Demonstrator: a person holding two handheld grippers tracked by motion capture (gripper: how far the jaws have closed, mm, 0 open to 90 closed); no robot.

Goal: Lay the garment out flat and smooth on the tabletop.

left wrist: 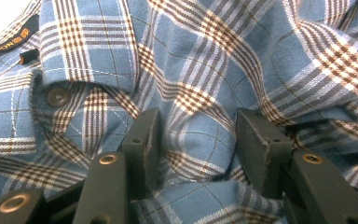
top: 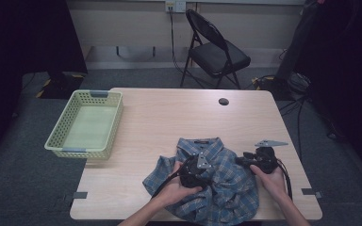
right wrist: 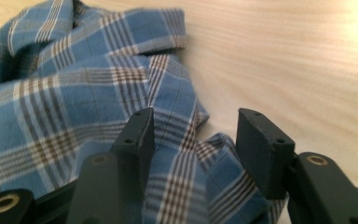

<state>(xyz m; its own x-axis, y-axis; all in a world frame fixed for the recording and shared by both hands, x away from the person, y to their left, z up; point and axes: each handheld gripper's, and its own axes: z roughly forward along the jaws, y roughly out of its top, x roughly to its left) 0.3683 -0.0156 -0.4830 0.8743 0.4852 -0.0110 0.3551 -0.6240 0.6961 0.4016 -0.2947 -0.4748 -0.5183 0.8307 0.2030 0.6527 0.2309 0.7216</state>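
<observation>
A crumpled blue plaid shirt [top: 226, 181] lies at the near middle of the wooden table [top: 169, 117], its collar toward the far side. My left gripper [top: 195, 170] rests on top of the shirt. In the left gripper view its jaws stand open [left wrist: 196, 135] with a fold of plaid cloth [left wrist: 191, 98] bulging between them, near a button [left wrist: 58, 96] and the collar label [left wrist: 9, 43]. My right gripper [top: 245, 160] sits at the shirt's right edge. Its jaws are open [right wrist: 196, 135] over the hem of the shirt [right wrist: 74, 107], with bare table beyond.
A pale green plastic basket [top: 86, 123] stands at the table's far left, hanging over the edge. A round cable hole [top: 223, 101] is near the far edge. A black folding chair [top: 214, 49] stands behind the table.
</observation>
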